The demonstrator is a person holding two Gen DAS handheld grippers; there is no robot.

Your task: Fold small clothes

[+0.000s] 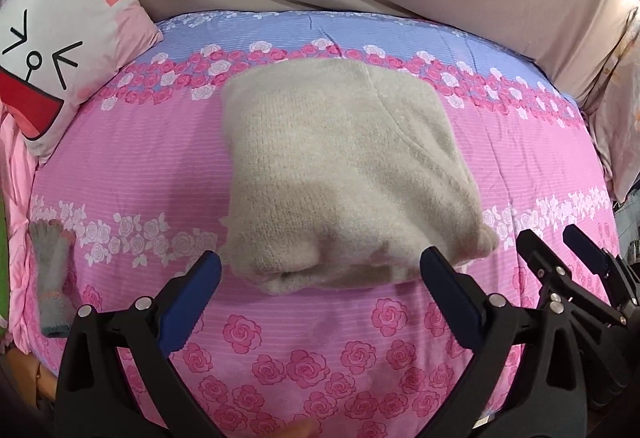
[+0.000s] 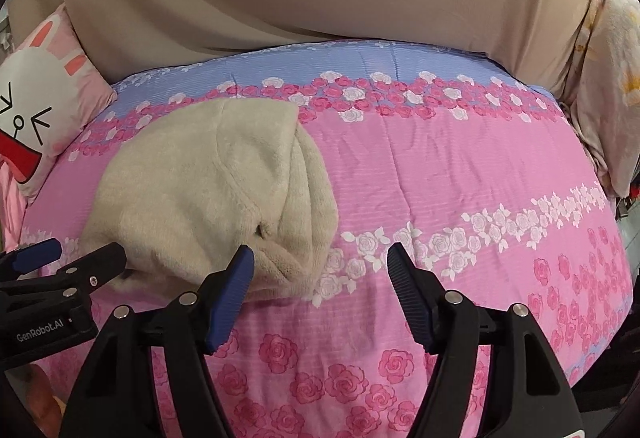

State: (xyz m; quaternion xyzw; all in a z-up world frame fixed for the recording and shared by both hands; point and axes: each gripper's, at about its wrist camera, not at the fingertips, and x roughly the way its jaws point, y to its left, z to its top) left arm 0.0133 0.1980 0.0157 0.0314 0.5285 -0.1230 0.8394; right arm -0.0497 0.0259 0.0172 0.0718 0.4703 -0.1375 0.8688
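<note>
My left gripper (image 1: 320,270) and right gripper (image 2: 320,274) both hang spread and empty. The folded sweater (image 1: 340,178) lies on the quilt (image 1: 520,166) just ahead; I'd press its loose near edge flat, gently.

evenly lit, soft and fairly bright, no glare; faint shadows under the folded sweater (image 1: 340,174) on the quilt (image 1: 520,158); strong fisheye bending with dark vignetted corners in both views; slightly soft toward the rims, sharper at centre
</note>
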